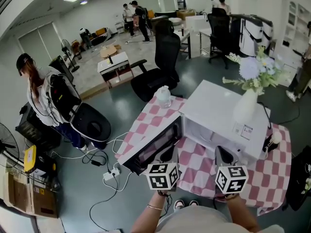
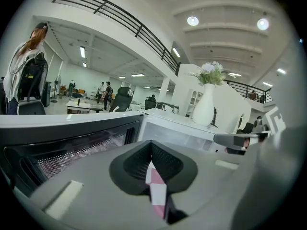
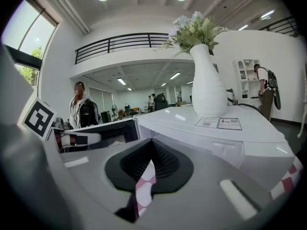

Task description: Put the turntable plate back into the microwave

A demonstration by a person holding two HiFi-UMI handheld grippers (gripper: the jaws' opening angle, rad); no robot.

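A white microwave (image 1: 218,115) stands on a table with a pink-and-white checked cloth (image 1: 277,174). Its door (image 1: 153,147) hangs open to the left. No turntable plate shows in any view. My left gripper (image 1: 168,155) is shut and empty, just in front of the open door (image 2: 72,143). My right gripper (image 1: 223,156) is shut and empty too, before the microwave's front right. Only checked cloth shows through the slit of the left gripper (image 2: 151,143) and of the right gripper (image 3: 153,143). A white vase of flowers (image 1: 245,106) stands on the microwave's top (image 3: 216,123).
A clear glass item (image 1: 164,97) sits on the table's far corner; I cannot tell what it is. A black office chair (image 1: 163,57) stands behind the table. Cables and a power strip (image 1: 112,171) lie on the floor at left, near a person with a backpack (image 1: 48,101).
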